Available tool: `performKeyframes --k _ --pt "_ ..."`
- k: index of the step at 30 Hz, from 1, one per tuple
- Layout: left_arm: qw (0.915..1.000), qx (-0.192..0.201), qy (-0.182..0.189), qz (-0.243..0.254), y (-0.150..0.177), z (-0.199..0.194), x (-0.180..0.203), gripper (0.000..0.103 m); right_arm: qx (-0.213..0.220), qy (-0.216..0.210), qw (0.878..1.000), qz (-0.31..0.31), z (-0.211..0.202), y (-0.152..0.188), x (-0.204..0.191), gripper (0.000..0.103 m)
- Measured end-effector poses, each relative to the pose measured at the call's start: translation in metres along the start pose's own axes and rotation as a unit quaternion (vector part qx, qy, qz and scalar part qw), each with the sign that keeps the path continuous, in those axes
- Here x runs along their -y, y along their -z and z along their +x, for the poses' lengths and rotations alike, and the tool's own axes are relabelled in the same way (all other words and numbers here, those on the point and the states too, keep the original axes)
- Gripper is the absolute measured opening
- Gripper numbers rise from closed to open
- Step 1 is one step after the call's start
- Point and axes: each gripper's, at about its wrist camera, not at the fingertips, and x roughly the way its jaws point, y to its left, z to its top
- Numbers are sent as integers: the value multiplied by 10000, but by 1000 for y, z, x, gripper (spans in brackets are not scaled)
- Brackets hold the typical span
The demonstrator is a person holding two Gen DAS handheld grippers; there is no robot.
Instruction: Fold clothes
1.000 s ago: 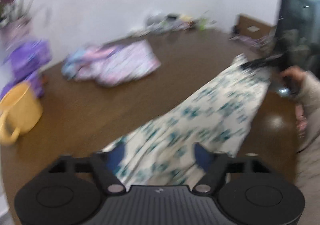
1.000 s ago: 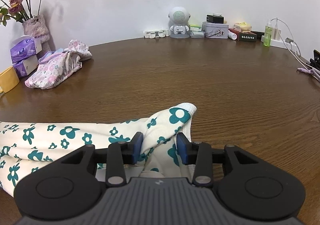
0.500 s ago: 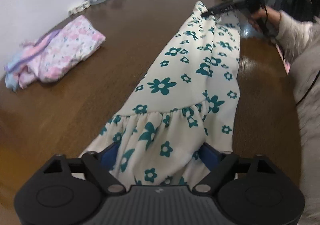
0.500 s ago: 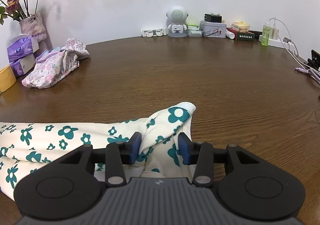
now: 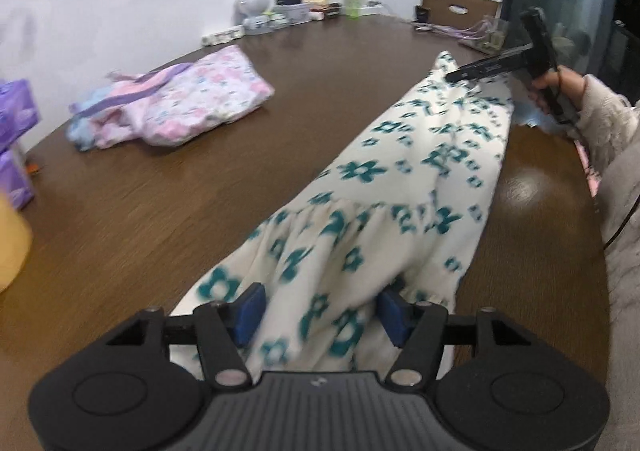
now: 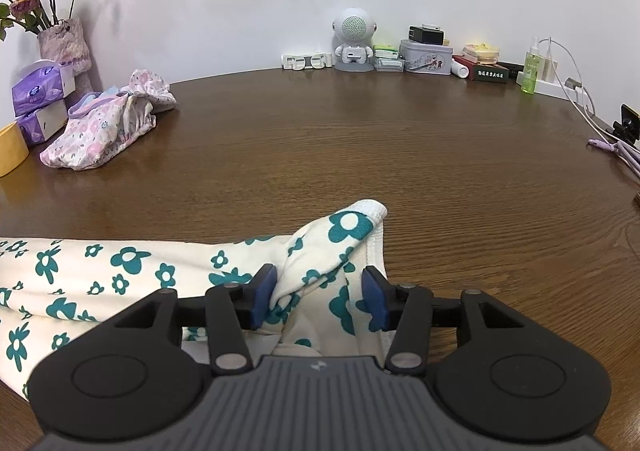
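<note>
Across the brown table [image 6: 360, 139] we have the white dress with teal flowers [image 5: 400, 187] laid out long and narrow, running from the lower middle of the left wrist frame up to the upper right. It looks stretched flat but not yet folded, so we judge the fold on this piece is barely begun. Upper left of both frames: a pink flowered garment [image 6: 100, 127] sits bunched near the tissue boxes [image 6: 40, 91], roughly folded at best; we cannot tell if it counts as finished.

Left gripper [image 5: 322, 311], bottom of its frame, has just been closing, with the hem of the dress between the blue pads; whether they pinch yet, we cannot tell. Right gripper [image 6: 320, 299] has just been opening, its pads standing apart around the far end of the cloth, so released. Remaining: every fold on the dress.
</note>
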Motion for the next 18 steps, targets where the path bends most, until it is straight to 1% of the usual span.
performKeyframes --k 2,4,6,8,9,10,12,13,14,15,17,18 --pt "10000 -2 -19 -51 6 -3 -2 58 -9 -4 10000 -8 0 0 0 48" --pt "9999 52 22 -106 10 -6 -4 51 -13 -8 10000 -15 0 0 1 48" --pt "9996 127 62 -250 15 -9 -8 47 -1 -19 10000 -17 0 0 1 48" --pt "9990 222 21 -398 19 -11 -9 49 14 -33 10000 -22 0 1 2 48" --pt "9986 268 -8 -464 20 -13 -9 54 23 -43 10000 -22 -1 1 2 48" --pt "9981 288 -77 -544 22 -15 -9 65 32 -54 10000 -19 -1 1 3 48" --pt "9954 383 -366 -794 24 -25 -7 77 40 -63 10000 -8 -1 2 3 48" --pt "9933 503 -487 -924 27 -32 -6 81 53 -93 9999 27 -3 2 4 49" --pt "9900 691 -590 -1082 30 -40 -5 81 69 -130 9999 69 -5 2 5 49" --pt "9847 956 -662 -1299 35 -49 -3 82 148 -214 9996 145 -11 3 7 49" --pt "9695 1482 -823 -1769 44 -65 3 89 357 -361 9982 313 -26 4 11 52" --pt "9607 1698 -958 -1975 47 -71 10 95 468 -391 9974 391 -35 5 13 57"
